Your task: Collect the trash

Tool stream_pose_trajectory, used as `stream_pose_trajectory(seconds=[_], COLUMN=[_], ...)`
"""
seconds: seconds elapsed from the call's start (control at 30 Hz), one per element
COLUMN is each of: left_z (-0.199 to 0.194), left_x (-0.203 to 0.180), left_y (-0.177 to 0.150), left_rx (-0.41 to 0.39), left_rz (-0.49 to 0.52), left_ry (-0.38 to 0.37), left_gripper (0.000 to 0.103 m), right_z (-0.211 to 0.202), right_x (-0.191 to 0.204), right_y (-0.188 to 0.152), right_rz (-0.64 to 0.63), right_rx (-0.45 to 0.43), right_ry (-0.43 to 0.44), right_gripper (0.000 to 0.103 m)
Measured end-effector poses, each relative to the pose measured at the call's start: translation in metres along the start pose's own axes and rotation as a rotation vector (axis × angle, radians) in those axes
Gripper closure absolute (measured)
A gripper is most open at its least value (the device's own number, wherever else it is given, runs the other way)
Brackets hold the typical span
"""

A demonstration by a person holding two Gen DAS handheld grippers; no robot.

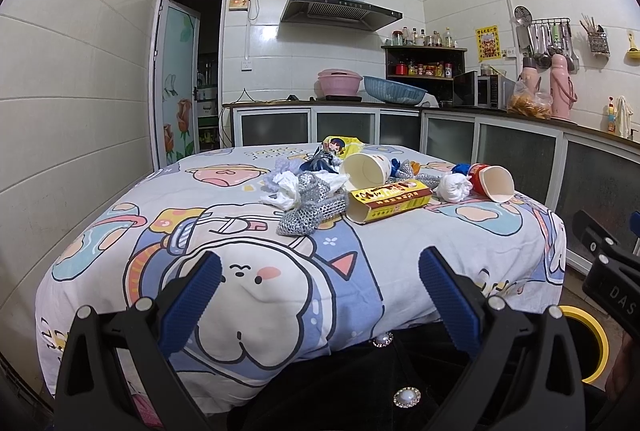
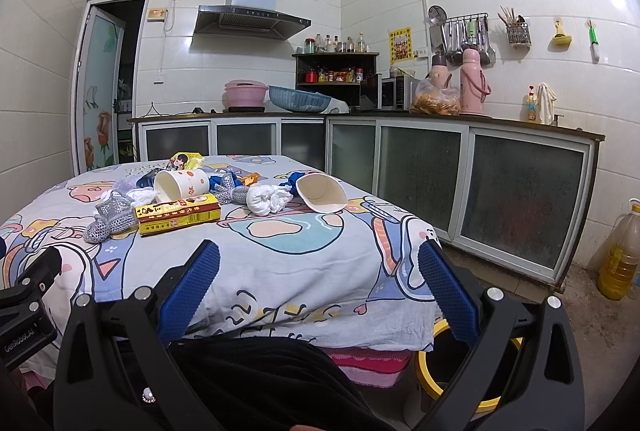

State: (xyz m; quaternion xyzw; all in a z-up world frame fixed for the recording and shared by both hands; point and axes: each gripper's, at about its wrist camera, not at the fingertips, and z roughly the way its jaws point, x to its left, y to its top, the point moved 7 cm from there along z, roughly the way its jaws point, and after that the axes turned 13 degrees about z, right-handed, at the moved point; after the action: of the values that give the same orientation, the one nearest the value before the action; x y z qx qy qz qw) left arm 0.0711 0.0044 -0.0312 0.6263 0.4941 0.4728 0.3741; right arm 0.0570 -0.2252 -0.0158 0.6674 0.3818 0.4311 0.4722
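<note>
Left gripper (image 1: 320,285): blue-padded jaws spread wide, nothing between them, held low at the near edge of the table (image 1: 120,231), well short of the trash.

Table: covered with a cartoon-print cloth; all trash lies in a loose cluster toward its far side.

Trash, left to right in the left wrist view:
- Crumpled white tissue (image 1: 286,191), touching the silver mesh.
- Silver mesh netting (image 1: 308,213), sprawled at the near left of the cluster.
- Yellow snack wrapper (image 1: 340,145) with a cartoon face, at the far back.
- Paper cup (image 1: 366,169), on its side, open mouth toward the camera, just behind the box.
- Yellow and red carton box (image 1: 390,200), lying flat, its open end facing near-left.
- Blue wrapper scraps (image 1: 396,164) and a second mesh piece (image 1: 408,169), behind the box.
- White tissue ball (image 1: 454,187), between the box and the second cup.
- Second paper cup (image 1: 494,182), on its side, mouth toward near-right, at the right end of the cluster.

Yellow-rimmed bin (image 2: 432,371): on the floor below the table's near right corner, partly hidden by the gripper.

Right gripper (image 2: 319,285): jaws spread wide, nothing between them, at the table's near right edge, well apart from the trash.

Cooking oil bottle (image 2: 620,263): on the floor at far right, beside the cabinets (image 2: 520,191).
</note>
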Motion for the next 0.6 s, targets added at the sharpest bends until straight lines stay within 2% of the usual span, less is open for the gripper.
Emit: stream_pose_trajectory(seconds=[0.33, 0.47, 0.6], left_z=[0.006, 0.018, 0.033], left_x=[0.002, 0.001, -0.005], left_y=[0.001, -0.003, -0.005], left_rx=[0.041, 0.093, 0.141], left_rz=[-0.010, 0.000, 0.010], left_ry=[-0.002, -0.019, -0.071], left_gripper=[0.008, 0.008, 0.008], right_z=[0.005, 0.016, 0.038], right_x=[-0.007, -0.011, -0.012], right_y=[0.002, 0.007, 0.010], right_rz=[0.018, 0.019, -0.011], right_rx=[0.026, 0.077, 0.176], right_ry=[-0.021, -0.051, -0.031], right_gripper=[0.008, 0.008, 0.008])
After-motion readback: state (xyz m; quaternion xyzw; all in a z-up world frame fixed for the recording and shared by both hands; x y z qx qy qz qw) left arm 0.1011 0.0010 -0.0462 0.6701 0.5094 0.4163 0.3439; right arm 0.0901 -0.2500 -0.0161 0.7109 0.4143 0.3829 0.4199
